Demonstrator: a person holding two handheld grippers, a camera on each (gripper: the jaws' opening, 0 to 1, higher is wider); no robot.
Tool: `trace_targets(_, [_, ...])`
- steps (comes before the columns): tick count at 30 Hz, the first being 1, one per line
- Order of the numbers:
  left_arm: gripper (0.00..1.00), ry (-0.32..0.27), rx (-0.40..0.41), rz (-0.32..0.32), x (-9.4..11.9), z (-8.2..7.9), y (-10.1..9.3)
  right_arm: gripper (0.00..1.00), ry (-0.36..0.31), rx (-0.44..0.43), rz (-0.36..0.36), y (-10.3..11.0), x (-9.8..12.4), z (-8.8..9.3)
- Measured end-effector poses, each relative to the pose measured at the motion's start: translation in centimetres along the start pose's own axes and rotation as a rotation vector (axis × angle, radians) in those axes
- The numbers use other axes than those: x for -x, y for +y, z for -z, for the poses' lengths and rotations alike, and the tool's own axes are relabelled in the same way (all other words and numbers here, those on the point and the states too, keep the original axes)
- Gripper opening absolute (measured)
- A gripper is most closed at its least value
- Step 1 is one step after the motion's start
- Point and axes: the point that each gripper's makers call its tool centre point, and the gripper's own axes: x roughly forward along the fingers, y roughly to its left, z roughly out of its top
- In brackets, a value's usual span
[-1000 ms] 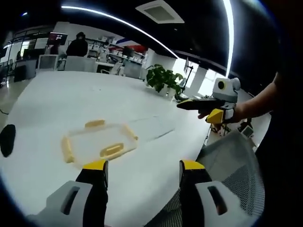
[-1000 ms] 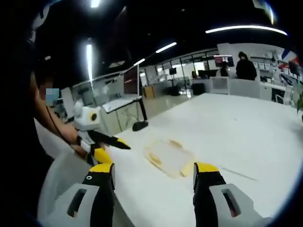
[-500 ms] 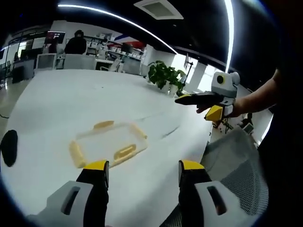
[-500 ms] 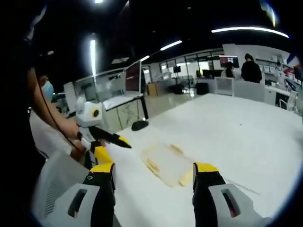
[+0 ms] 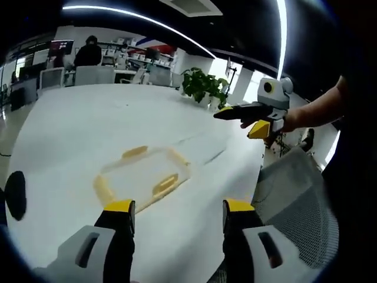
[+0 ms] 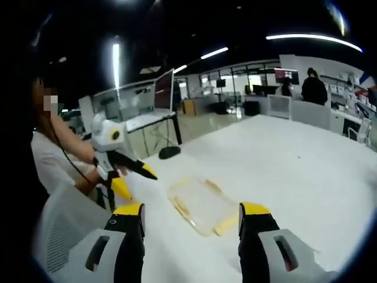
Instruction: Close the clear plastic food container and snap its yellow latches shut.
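the clear plastic food container (image 5: 143,175) lay flat on the white worktop (image 5: 70,124), lid down on its base as far as the blur allowed, with yellow latches (image 5: 165,184) along its sides. in the left gripper view it sat just ahead of the left hand-held gripper (image 5: 178,207), whose two yellow-tipped jaws stood spread apart with nothing between them, above the worktop and clear of the container. the right hand-held gripper (image 5: 253,121) came in from the right of that view, held up in the air by a hand (image 5: 293,119) well apart from the container; its jaws looked parted too, one dark jaw reaching forward and one yellow tip hanging below.

in the right gripper view the container (image 6: 203,203) lay between and beyond the right hand-held gripper's (image 6: 189,209) own spread, empty jaws, and the left hand-held gripper (image 6: 126,173) hung at the left, near the worktop's edge. a dark flat thing (image 5: 15,194) rested on the worktop to the container's left in the left gripper view. a potted plant (image 5: 202,91) stood at the far end, a grey mesh chair (image 5: 300,200) at the near edge, and a person (image 5: 88,54) sat at distant desks.
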Motion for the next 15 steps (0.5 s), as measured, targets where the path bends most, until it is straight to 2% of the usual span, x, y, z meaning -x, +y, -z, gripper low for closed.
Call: trace_targets(15, [0.6, 0.087, -0.054, 0.006, -0.3, 0.8, 2.6, 0.62, 0.094, 0.084, -0.042, -0.3, -2.1, 1.6])
